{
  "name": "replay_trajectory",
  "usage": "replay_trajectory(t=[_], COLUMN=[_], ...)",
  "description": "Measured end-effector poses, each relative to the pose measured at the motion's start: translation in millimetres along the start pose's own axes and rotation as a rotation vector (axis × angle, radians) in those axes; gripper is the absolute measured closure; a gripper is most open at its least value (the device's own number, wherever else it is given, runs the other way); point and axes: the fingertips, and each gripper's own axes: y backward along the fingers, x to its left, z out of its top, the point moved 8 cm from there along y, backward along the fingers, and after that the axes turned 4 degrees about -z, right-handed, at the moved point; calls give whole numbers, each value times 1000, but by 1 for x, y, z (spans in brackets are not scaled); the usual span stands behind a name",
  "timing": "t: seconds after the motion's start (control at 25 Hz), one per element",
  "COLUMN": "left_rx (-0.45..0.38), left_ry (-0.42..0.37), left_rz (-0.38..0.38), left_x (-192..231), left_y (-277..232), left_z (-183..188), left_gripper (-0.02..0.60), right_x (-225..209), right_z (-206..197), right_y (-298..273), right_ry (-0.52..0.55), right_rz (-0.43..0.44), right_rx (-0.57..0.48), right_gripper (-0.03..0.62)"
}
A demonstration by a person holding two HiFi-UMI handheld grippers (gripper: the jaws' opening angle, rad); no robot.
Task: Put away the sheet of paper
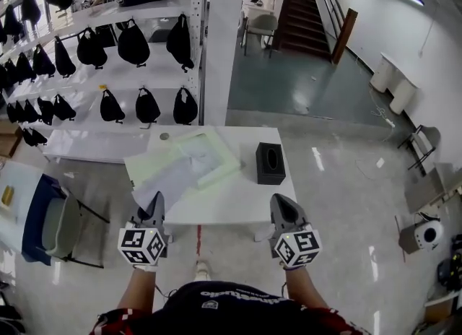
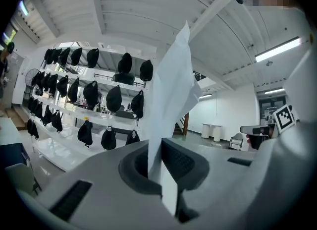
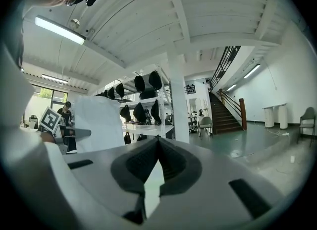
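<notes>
A white sheet of paper (image 1: 172, 176) is clamped by its near edge in my left gripper (image 1: 154, 202), which is shut on it. The sheet reaches out over the near left part of the white table (image 1: 238, 200) and overlaps a pale green tray (image 1: 216, 154) lying there. In the left gripper view the paper (image 2: 171, 90) stands up from between the pads of the left gripper (image 2: 157, 147). My right gripper (image 1: 280, 202) hovers at the table's near right edge. Its jaws meet with nothing between them in the right gripper view (image 3: 158, 142).
A black tissue box (image 1: 270, 162) stands on the table's right side. White shelving hung with black bags (image 1: 133, 45) fills the far left. A blue chair (image 1: 50, 222) sits to the left of the table. A staircase (image 1: 303, 9) rises at the back.
</notes>
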Motion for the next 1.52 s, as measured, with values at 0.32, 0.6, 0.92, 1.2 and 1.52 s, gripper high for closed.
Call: replay_trajectory(t=[0.32,0.6,0.92,1.2,1.52], left_rx=[-14,-9,-10,4,11], left_ry=[73,80,90,99,125], left_rz=[-40,-68,-85,-100,-99], left_x=[51,85,100,104,105], left_y=[-54,-88,-107,-118,-130], left_z=[7,8,9,3,-3], left_gripper=[578,578,578,578,578], right_x=[10,20,24,21,16], right_z=[9,6,8,3,3], right_y=[-68,-110,-131,-143,-167], right_ry=[25,29,42,42,48], right_rz=[-11,-22,-29,-29,18], right_rx=[-3,-3,3,18,13], right_gripper=[592,592,592,592,592])
